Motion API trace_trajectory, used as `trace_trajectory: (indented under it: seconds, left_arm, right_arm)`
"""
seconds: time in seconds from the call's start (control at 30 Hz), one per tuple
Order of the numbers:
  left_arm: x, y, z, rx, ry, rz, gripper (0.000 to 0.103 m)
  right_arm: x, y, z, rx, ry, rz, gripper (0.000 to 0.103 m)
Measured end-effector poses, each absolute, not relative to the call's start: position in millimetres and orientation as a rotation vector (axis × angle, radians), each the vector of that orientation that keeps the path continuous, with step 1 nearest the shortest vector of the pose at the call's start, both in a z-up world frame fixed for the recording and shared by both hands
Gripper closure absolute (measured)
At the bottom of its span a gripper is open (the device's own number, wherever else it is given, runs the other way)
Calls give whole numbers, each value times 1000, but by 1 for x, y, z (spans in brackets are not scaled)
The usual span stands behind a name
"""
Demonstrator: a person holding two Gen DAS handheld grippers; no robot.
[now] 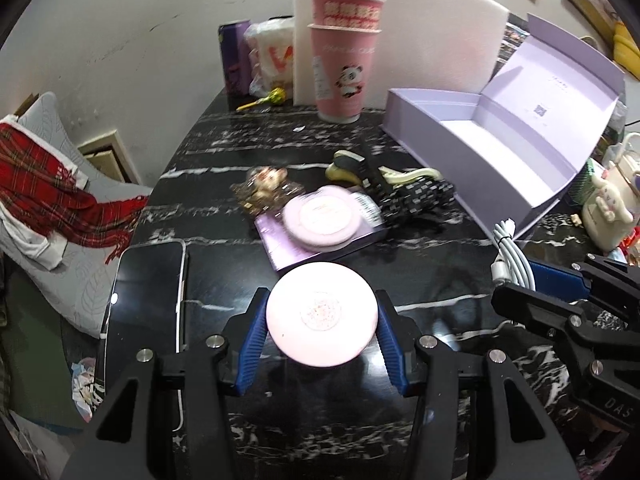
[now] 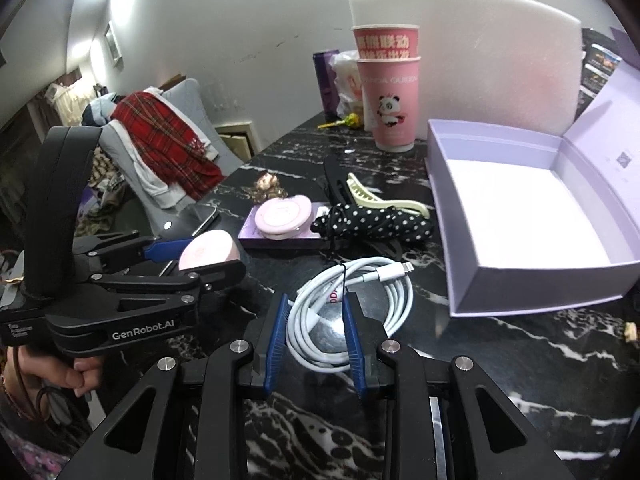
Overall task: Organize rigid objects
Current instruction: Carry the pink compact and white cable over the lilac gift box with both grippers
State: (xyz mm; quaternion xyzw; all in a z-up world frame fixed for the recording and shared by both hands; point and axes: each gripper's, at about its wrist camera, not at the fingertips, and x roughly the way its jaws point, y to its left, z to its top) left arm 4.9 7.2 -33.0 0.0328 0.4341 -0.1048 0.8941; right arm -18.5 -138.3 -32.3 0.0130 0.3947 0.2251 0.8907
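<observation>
Over a black marble table [image 1: 224, 160], the left gripper [image 1: 322, 312] clamped a pink compact [image 1: 322, 314] while the right gripper [image 2: 316, 320] pinched a white cable [image 2: 352, 304], its coil partly hidden.

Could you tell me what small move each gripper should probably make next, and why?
Probably carry both toward the open lavender box: the left gripper is shut on the pink round compact, the right gripper on the white cable coil, and the box looks empty.

left tongs [image 1: 322, 316] clamped on pink disc [image 1: 322, 314]; right tongs [image 2: 316, 320] gripping white cable [image 2: 348, 312].
</observation>
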Motion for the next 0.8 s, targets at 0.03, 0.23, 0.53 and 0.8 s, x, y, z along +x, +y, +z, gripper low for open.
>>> trace_trajectory:
  seconds: [0.03,0.23,0.53,0.8]
  left_arm:
    - [4,3,-31,71,894,-226,52]
    - [-1,-21,-22,87,870,-279,52]
    - [-11,-59,-8,116,834,-375,53]
    - [-10,-96,4,153,806,-467,53]
  right_arm:
    - [-20,-140,-30,27,815,465,75]
    - [-32,-157,-21,50,798,435,75]
    - [-53,-191,-13,89,783,371,75]
    - [-75,-216,1,90,748,313,75]
